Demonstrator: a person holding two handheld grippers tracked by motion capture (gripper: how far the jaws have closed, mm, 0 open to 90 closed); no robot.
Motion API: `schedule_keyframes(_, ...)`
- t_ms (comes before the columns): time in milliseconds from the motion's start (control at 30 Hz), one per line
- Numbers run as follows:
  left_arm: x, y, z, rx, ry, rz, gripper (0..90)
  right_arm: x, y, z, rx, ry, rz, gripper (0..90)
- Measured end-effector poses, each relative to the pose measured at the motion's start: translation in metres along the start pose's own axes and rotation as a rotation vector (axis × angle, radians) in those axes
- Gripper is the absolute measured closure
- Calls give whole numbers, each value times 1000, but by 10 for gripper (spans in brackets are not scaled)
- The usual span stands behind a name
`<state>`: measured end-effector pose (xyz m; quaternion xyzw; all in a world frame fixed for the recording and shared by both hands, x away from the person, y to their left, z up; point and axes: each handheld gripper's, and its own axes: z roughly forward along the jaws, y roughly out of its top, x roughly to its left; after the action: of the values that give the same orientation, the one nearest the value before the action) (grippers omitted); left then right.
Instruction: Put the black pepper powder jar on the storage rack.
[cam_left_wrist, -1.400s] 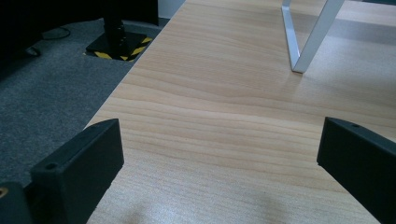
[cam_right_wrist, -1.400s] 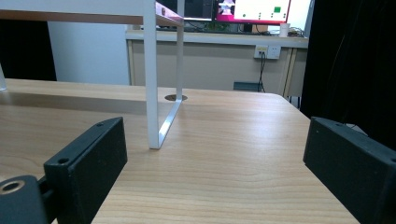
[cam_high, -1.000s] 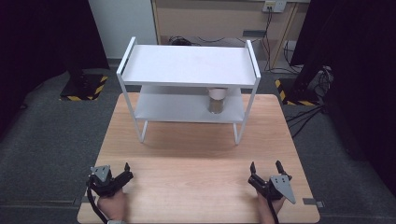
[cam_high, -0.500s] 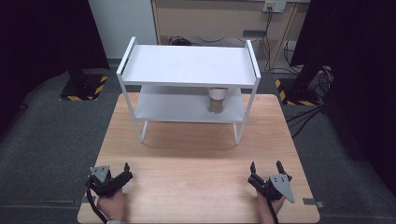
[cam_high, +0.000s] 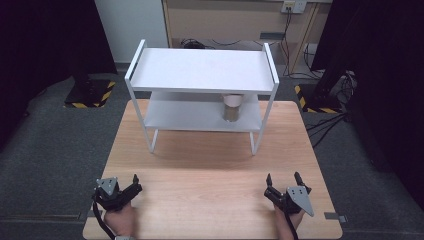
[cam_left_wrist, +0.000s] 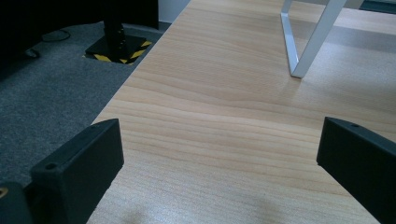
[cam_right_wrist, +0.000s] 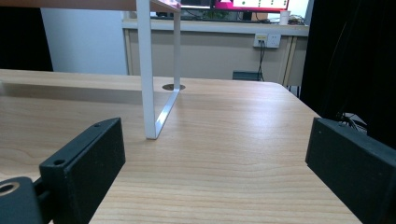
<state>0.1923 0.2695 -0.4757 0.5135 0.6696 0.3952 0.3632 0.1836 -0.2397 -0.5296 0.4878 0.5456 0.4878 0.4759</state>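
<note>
You are holding both grippers low at the near edge of the table (cam_high: 210, 165), one at each corner, well apart from each other. Your left gripper (cam_high: 135, 183) is sitting at the near left, its jaws standing wide apart with nothing between them; in the left gripper view bare wood is showing between the two black jaws, and the rack's near left leg (cam_left_wrist: 308, 42) is standing ahead and to the right. Your right gripper (cam_high: 284, 179) is resting at the near right, pointing toward the rack (cam_high: 202, 70). Its jaws have just been opening a little further and are now spread wide, empty, with only table top between them in the right gripper view, where a white rack leg (cam_right_wrist: 146, 70) is rising ahead.

The rack is standing at the far half of the table, white, with two shelves. The cup (cam_high: 232, 106) is standing upright on the lower shelf, toward its right end, its top tucked under the upper shelf. It is well apart from both grippers, nearer to your right one.
</note>
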Motion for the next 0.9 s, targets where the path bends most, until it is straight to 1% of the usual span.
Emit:
schedule_keyframes(200,-2,1,1,7,3,15,1,-1,-1,0,-5,-1,11,47)
schedule_keyframes(300,-2,1,2,6,3,11,1,-1,-1,0,-5,-2,12,47)
schedule_keyframes(400,-1,0,1,-2,0,12,1,-2,-1,1,-8,10,8,47)
schedule_keyframes(433,-1,-1,0,-7,2,2,1,-3,-2,0,-10,13,11,47)
schedule_keyframes(533,-1,0,1,-4,4,-3,1,-3,-1,0,-9,11,15,47)
schedule_keyframes(600,-1,1,1,-1,-1,10,1,-3,-2,0,-10,14,15,48)
schedule_keyframes(667,-1,0,1,-1,-2,13,1,-4,-2,0,-12,15,16,48)
schedule_keyframes(767,-1,0,1,-2,-1,6,1,-4,-2,0,-15,14,26,48)
schedule_keyframes(900,-1,0,1,-4,0,3,1,-5,-2,1,-13,22,19,49)
